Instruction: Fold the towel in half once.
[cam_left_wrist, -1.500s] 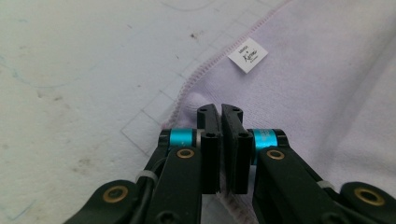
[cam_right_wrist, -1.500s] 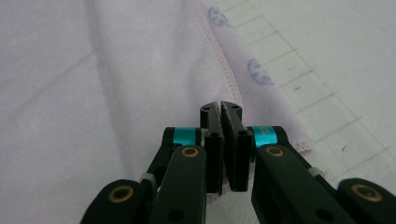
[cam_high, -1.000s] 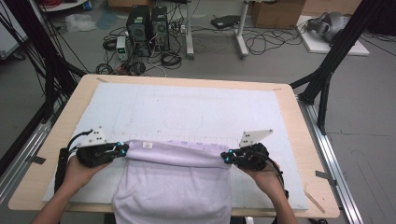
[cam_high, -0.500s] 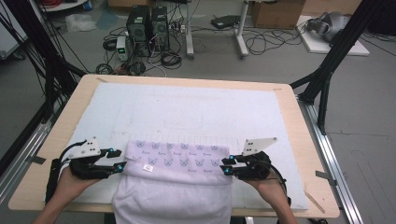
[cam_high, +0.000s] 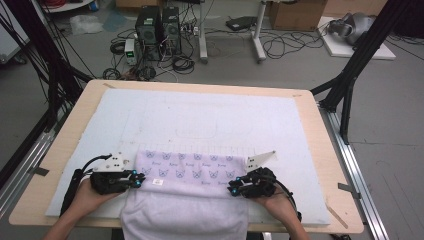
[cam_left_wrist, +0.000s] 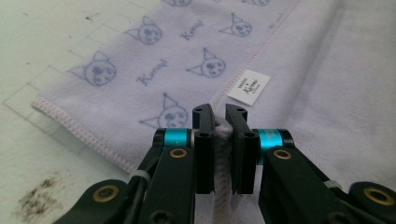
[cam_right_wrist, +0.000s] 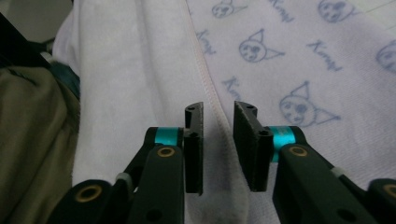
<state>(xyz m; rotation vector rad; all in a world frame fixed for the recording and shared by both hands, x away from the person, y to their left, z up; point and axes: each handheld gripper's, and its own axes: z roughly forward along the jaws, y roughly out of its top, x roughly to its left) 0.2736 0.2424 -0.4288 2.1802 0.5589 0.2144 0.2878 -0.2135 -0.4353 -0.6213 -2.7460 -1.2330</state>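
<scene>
left gripper view: the towel (cam_left_wrist: 196, 60), lying at the counter's (cam_high: 75, 107) near edge, is pinched by the left gripper (cam_left_wrist: 219, 112); its fingers have just been closing. the right gripper (cam_right_wrist: 218, 109) is closing too, fingers apart astride the fold; both corners should be gripped evenly.

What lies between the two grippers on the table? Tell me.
In the high view, the lavender towel spans the stretch from the left gripper to the right gripper: its folded cat-print band, with a small white label near the left gripper.
</scene>
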